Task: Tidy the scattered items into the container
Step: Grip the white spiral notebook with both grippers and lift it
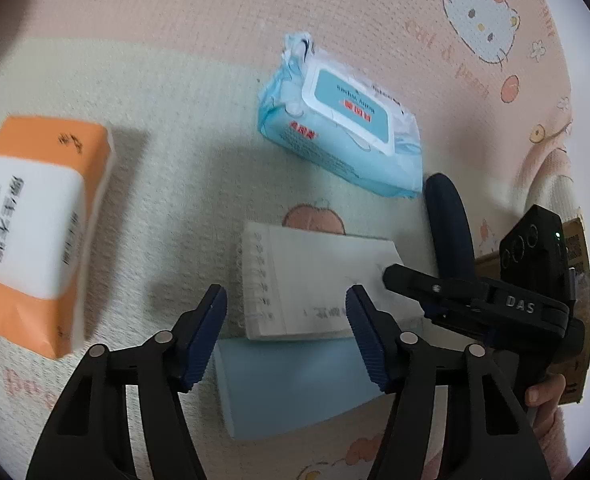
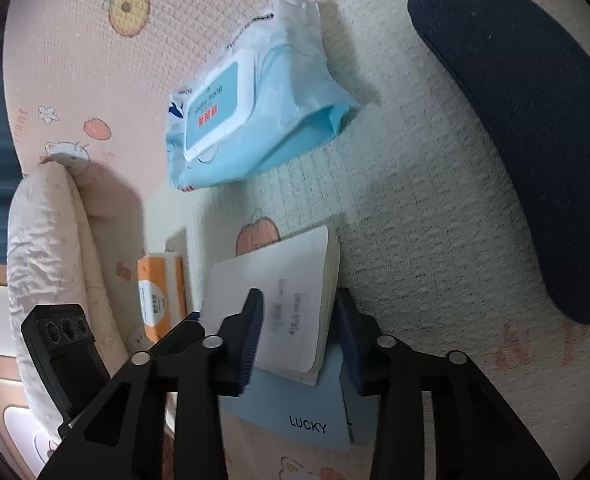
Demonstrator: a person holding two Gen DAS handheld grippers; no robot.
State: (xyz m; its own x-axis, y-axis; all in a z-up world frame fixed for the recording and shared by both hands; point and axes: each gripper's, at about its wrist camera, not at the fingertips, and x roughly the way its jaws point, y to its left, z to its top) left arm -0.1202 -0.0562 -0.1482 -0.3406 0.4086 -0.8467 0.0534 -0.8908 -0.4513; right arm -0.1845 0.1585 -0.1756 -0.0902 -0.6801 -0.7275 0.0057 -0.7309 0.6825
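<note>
A white-paged spiral notepad (image 2: 279,304) with a smooth blue cover marked LUCKY was gripped between the ribbed blue pads of the right gripper (image 2: 297,336), whose jaws were closed on its edges, above a textured cartoon-print mat (image 2: 415,208). The left gripper (image 1: 287,336) was held wide apart and empty, just beside the notepad. A crinkled blue wipes pack (image 1: 343,124) and a blocky orange tissue pack (image 1: 39,232) were seen lying farther off.

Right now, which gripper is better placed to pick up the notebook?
Right. The right gripper has the notebook between its fingers, with the jaws closed in on its pages. The left gripper hangs wide open above the notebook and grips nothing.
</note>
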